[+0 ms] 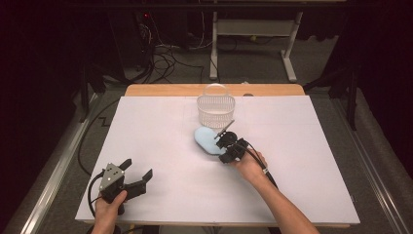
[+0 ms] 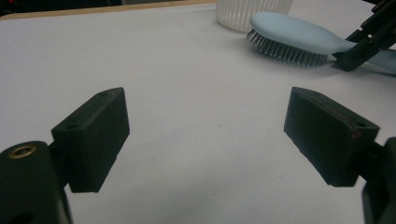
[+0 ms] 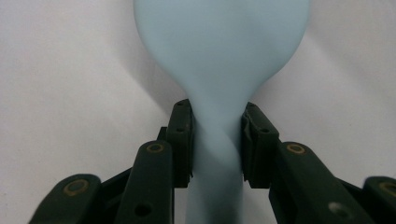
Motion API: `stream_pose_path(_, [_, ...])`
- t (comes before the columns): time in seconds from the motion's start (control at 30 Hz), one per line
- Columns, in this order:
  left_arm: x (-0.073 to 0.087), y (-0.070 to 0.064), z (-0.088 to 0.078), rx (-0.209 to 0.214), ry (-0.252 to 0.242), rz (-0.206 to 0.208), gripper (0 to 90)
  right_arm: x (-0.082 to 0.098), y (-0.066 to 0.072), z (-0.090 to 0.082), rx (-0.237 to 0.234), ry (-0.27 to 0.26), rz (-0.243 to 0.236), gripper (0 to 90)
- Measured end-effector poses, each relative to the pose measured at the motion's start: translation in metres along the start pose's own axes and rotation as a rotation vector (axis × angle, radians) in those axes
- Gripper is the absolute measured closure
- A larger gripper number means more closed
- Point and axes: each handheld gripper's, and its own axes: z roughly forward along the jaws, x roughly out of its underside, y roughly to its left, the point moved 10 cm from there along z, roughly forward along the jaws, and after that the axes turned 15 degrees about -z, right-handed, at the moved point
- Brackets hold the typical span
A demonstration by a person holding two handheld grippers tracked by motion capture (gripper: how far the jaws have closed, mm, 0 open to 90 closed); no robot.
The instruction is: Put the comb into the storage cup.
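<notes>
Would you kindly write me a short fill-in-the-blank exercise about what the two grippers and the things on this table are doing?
1. The right gripper is shut on the handle of the light blue ____.
2. The left gripper has its jaws ____, with nothing between them.
3. The hairbrush lies on the table with its bristles facing ____.
4. Just beyond the hairbrush stands a white ____ with a handle.

Missing words: hairbrush; open; down; basket
</notes>
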Motion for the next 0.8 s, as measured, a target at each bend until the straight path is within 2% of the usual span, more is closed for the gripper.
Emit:
stream_pose_path(0.1, [0.0006,-0.0007,0.0002,-0.010,0.005,0.025,15.2,0.0002,-0.0004,0.0000,0.001,0.000,-0.010,69.5])
stream_pose_path(0.6, [0.0009,0.0004,0.0011,-0.005,0.020,0.030,15.1,-0.0005,-0.0025,-0.0007,-0.011,-0.008,-0.020,69.9])
stream_pose_path(0.8, [0.0021,-0.0008,0.0004,-0.004,0.027,0.037,15.1,-0.0033,-0.0031,-0.0094,0.010,-0.023,-0.024,69.9])
